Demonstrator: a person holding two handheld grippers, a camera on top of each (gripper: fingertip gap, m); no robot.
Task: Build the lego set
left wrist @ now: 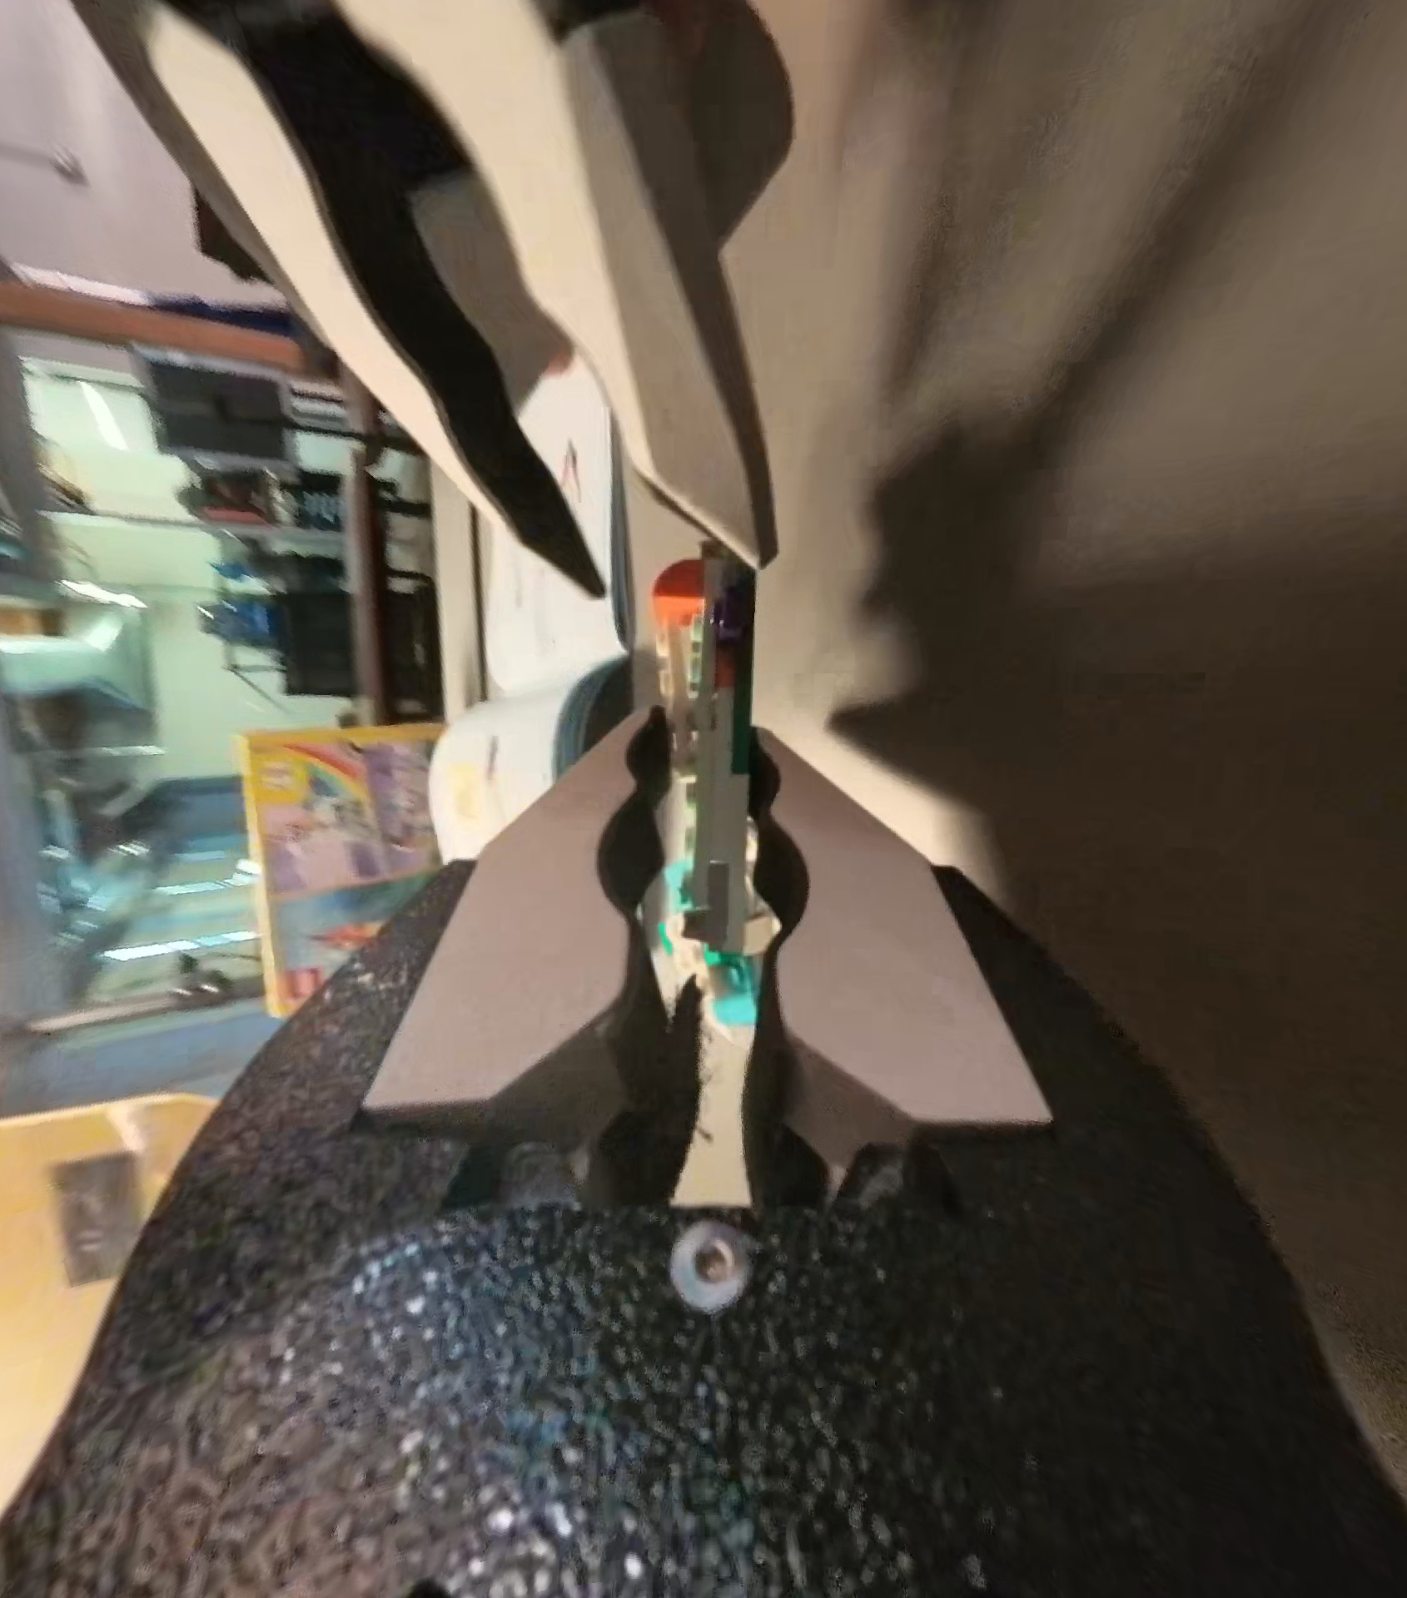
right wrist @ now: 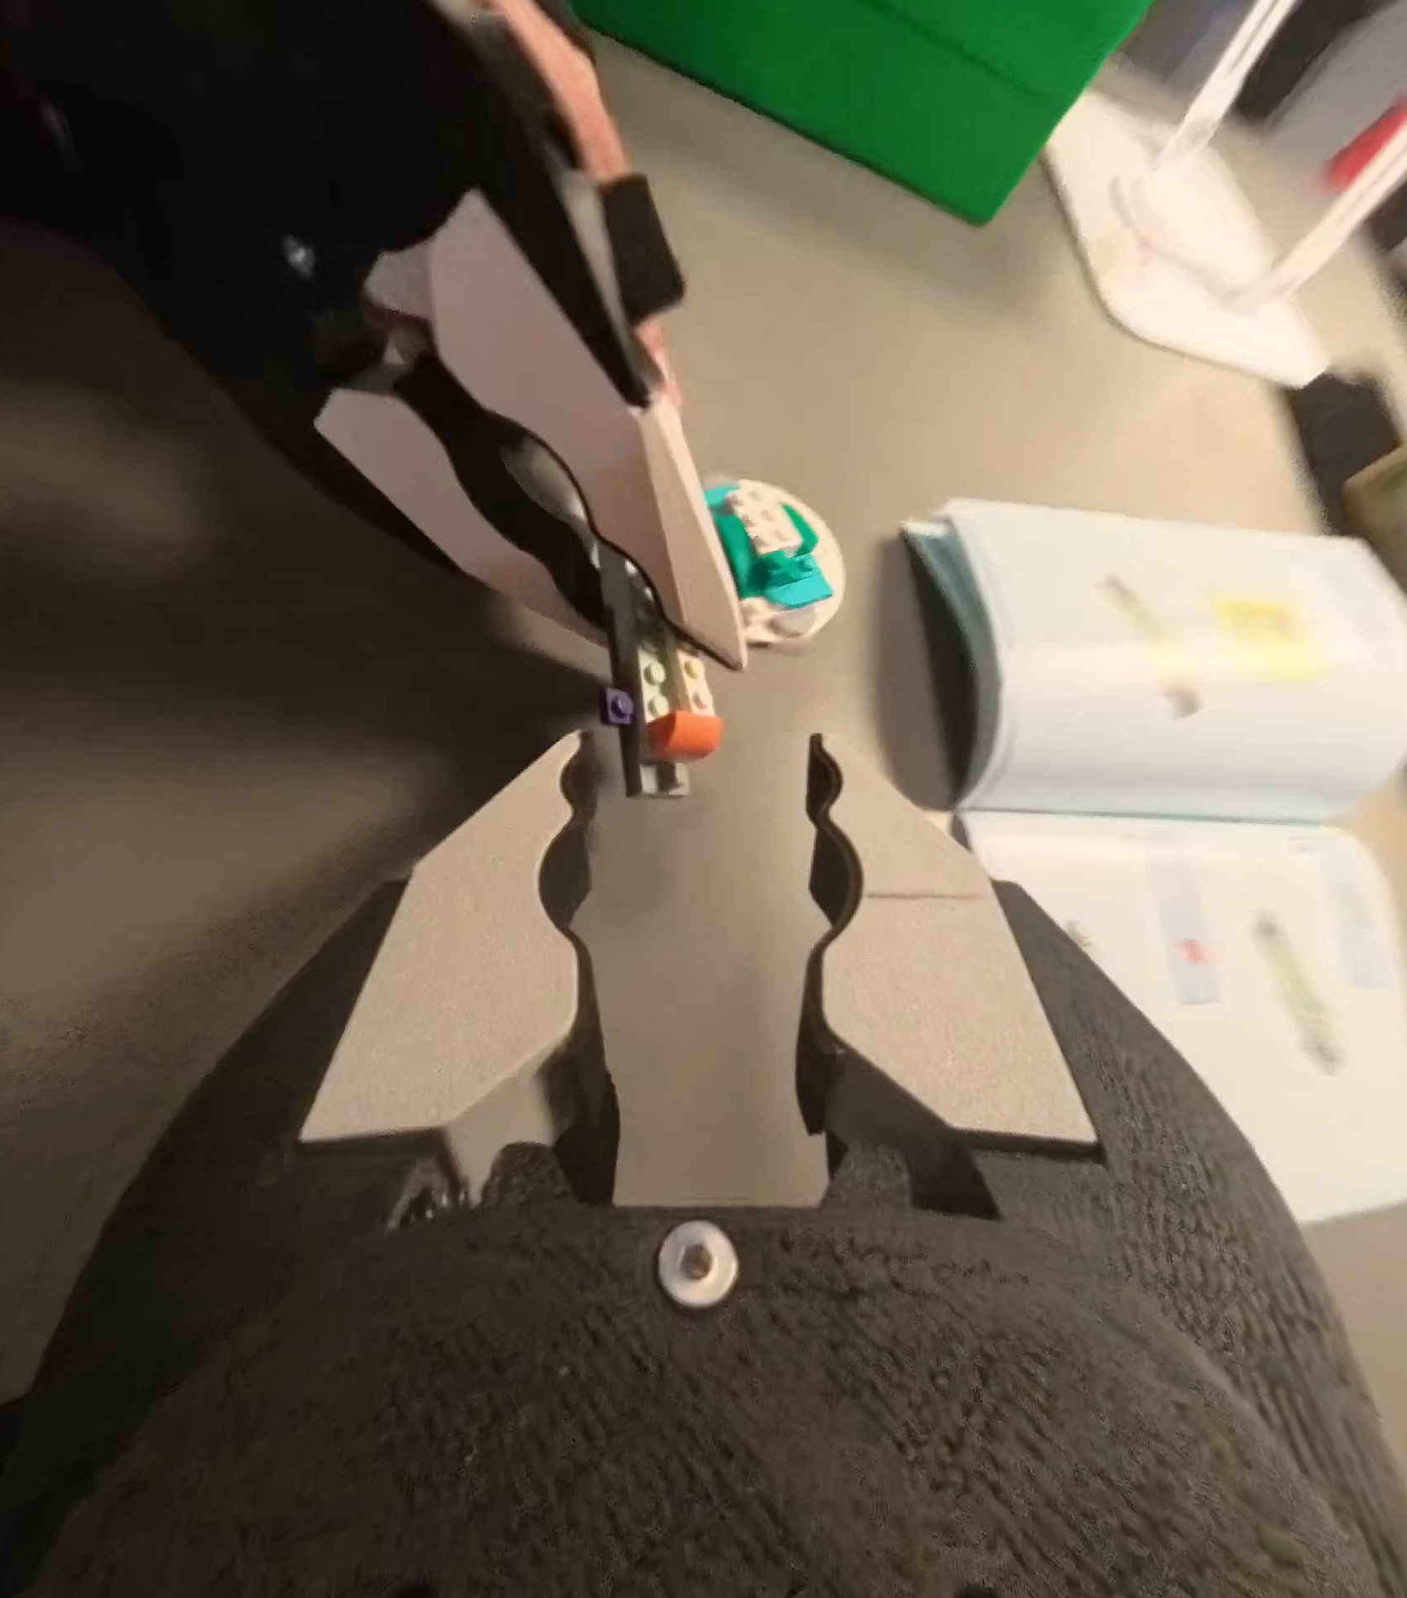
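Note:
My left gripper [left wrist: 707, 728] is shut on a narrow lego assembly [left wrist: 713, 778] of grey plates with teal and white parts, an orange piece [left wrist: 678, 588] and a purple piece at its far end. In the right wrist view the left gripper [right wrist: 665, 644] comes in from the upper left and holds the assembly [right wrist: 652, 692] out above the grey table [right wrist: 812, 346]. The orange piece [right wrist: 683, 733] faces my right gripper [right wrist: 700, 752]. The right gripper is open and empty, with its fingertips on either side of the assembly's end. It shows from above in the left wrist view [left wrist: 674, 566].
A teal and white round lego part [right wrist: 773, 553] shows behind the left gripper's finger; I cannot tell whether it is joined to the assembly. An open instruction booklet [right wrist: 1184, 692] lies to the right. A green box [right wrist: 856, 95] stands at the back. The lego box [left wrist: 337, 856] stands far left. My left and right fingertips are right by each other.

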